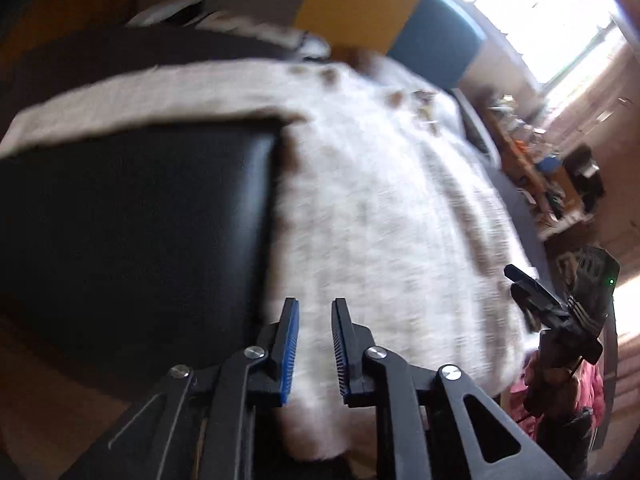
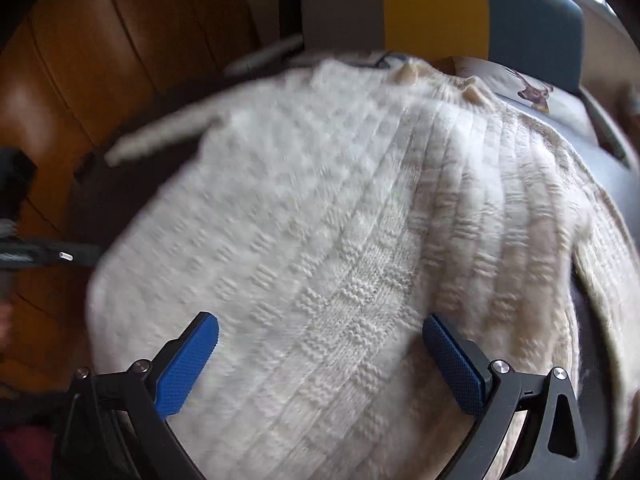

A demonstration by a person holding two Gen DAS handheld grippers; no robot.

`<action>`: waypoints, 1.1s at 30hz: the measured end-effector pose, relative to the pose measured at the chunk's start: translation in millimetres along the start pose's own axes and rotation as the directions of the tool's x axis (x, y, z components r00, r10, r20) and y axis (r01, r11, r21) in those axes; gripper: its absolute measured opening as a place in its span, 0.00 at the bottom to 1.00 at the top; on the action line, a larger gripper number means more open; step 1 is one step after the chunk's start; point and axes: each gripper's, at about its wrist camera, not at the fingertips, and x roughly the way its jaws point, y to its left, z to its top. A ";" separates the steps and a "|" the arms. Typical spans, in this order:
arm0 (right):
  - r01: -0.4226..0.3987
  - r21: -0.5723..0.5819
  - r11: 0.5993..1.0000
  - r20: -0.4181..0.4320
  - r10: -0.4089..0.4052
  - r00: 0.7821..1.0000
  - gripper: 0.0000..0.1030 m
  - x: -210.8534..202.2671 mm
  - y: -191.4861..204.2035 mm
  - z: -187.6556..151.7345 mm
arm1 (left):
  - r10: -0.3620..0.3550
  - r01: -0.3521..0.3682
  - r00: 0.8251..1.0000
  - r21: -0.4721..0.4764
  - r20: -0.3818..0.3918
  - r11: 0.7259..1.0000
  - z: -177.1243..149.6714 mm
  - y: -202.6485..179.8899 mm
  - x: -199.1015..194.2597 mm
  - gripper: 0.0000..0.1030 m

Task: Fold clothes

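Observation:
A cream cable-knit sweater lies spread on a dark seat, one sleeve sticking out to the left and toggle buttons at its far end. My left gripper hovers over the sweater's near edge. Its blue pads are a narrow gap apart with nothing between them. My right gripper stands wide open just above the knit, and no cloth is pinched. The right gripper also shows at the sweater's right edge in the left wrist view.
An orange-brown leather sofa back rises at the left. A yellow and blue cushion stands behind the sweater. A pink cloth lies low at the right, under a cluttered shelf and a bright window.

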 end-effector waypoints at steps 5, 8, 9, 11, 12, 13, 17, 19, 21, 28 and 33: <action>0.024 0.315 0.949 0.191 -0.088 0.978 1.00 -89.4 -76.9 -15.9 | -0.077 0.087 0.993 0.119 -0.089 0.989 13.7 -57.3 42.4 0.17; 0.183 0.458 0.870 0.189 -0.297 0.936 1.00 -137.9 -123.4 -41.4 | -0.103 0.129 0.984 0.183 -0.146 0.974 6.3 -85.9 65.4 0.17; 0.211 0.495 0.843 0.189 -0.342 0.921 1.00 -153.2 -135.9 -52.1 | -0.110 0.142 0.981 0.206 -0.163 0.968 2.6 -94.4 70.5 0.17; 0.264 0.539 0.800 0.175 -0.413 0.894 1.00 -176.8 -154.5 -70.6 | -0.117 0.164 0.975 0.252 -0.190 0.954 -0.6 -115.0 80.3 0.17; 0.322 0.538 0.779 0.139 -0.459 0.877 1.00 -182.9 -160.4 -76.7 | -0.121 0.175 0.972 0.274 -0.203 0.946 -2.3 -125.3 85.1 0.17; 0.382 0.526 0.760 0.099 -0.501 0.860 1.00 -184.8 -164.7 -80.8 | -0.124 0.186 0.968 0.296 -0.217 0.937 -3.9 -135.6 90.0 0.17; 0.516 0.459 0.723 -0.006 -0.579 0.815 1.00 -171.9 -173.2 -90.0 | -0.088 0.184 0.961 0.368 -0.264 0.911 -12.2 -162.9 107.2 0.17; 0.575 0.427 0.698 -0.065 -0.611 0.789 1.00 -155.2 -178.5 -90.4 | -0.083 0.196 0.950 0.368 -0.301 0.909 -16.7 -166.6 115.2 0.17; 0.587 0.416 0.694 -0.093 -0.610 0.787 1.00 -138.7 -185.6 -87.7 | -0.084 0.201 0.943 0.350 -0.322 0.915 -21.1 -165.1 121.0 0.17; 0.532 0.543 0.650 -0.102 -0.578 0.810 0.62 -128.9 -220.6 -107.3 | -0.170 0.263 0.930 0.270 -0.326 0.926 -23.3 -146.7 120.7 0.17; 0.347 0.738 0.579 -0.005 -0.510 0.860 0.36 -162.7 -259.6 -128.1 | -0.190 0.283 0.926 0.265 -0.326 0.922 -26.3 -142.5 118.2 0.17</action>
